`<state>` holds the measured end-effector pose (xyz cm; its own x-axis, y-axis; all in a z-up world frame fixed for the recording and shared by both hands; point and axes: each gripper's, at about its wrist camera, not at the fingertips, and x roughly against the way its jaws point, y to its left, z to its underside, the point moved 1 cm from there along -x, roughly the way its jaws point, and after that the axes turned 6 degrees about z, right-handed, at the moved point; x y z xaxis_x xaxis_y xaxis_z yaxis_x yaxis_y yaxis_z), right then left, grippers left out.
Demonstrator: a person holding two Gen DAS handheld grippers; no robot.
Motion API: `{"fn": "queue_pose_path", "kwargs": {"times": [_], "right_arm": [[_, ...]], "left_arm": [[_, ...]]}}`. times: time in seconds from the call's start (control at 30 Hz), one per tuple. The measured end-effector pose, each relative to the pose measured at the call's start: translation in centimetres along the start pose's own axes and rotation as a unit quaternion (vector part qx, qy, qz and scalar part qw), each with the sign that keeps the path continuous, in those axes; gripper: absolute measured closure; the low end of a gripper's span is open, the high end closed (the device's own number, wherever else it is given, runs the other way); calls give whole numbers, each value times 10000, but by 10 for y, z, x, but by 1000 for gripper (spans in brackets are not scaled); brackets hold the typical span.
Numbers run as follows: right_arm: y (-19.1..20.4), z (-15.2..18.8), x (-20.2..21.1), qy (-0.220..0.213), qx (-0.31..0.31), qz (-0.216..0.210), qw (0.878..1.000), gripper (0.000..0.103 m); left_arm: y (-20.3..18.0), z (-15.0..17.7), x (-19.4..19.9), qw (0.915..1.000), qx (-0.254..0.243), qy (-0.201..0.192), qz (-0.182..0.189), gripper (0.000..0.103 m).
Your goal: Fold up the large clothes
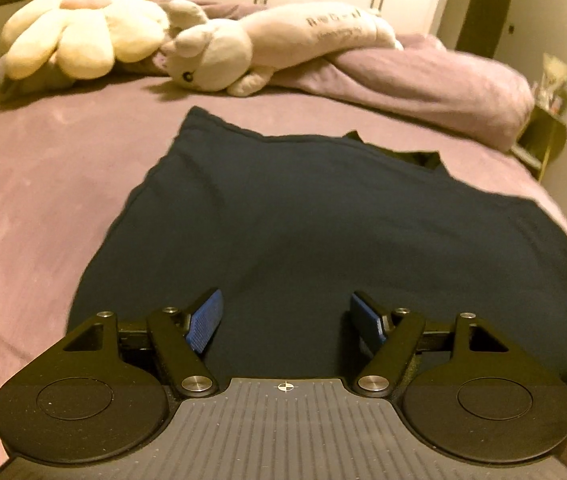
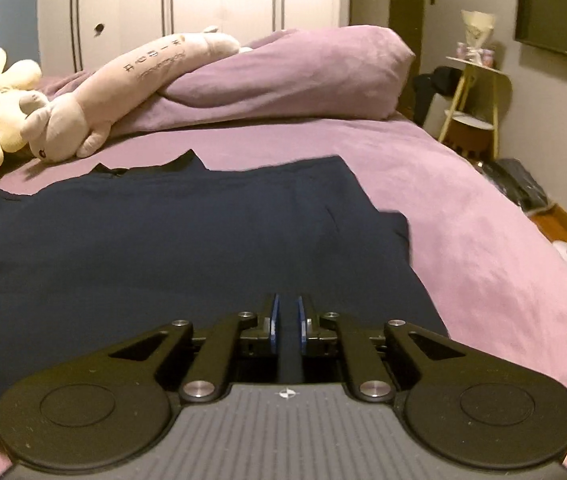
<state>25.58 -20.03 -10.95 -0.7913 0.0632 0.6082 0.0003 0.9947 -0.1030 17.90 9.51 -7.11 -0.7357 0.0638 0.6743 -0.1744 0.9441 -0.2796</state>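
On the bed (image 1: 43, 184) we see a dark shirt (image 1: 303, 220) spread flat. Our left hand-held gripper (image 1: 285, 320) hovers over its near hem, jaws wide and empty. Only the right view shows our right hand-held gripper (image 2: 286, 320) nearly closed, with shirt fabric between its pads, and a side table (image 2: 479, 80) beyond.

We see dark navy garment (image 1: 303, 220) ahead of jaws; mauve bedsheet (image 2: 463, 220) around it; blue ribbed pads (image 1: 203, 326); cream flower plush (image 1: 83, 28) beyond.
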Motion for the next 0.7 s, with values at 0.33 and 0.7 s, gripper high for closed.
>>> {"fn": "queue_pose_path", "kwargs": {"times": [0.33,0.7], "right_arm": [[-4,-11,-3,636,64,-60,9979,92],[43,-6,42,49,-46,-1357,9907,92]], "left_arm": [[43,26,48,9882,1324,132,753,27],[121,60,52,9229,3458,88,1692,22]]}}
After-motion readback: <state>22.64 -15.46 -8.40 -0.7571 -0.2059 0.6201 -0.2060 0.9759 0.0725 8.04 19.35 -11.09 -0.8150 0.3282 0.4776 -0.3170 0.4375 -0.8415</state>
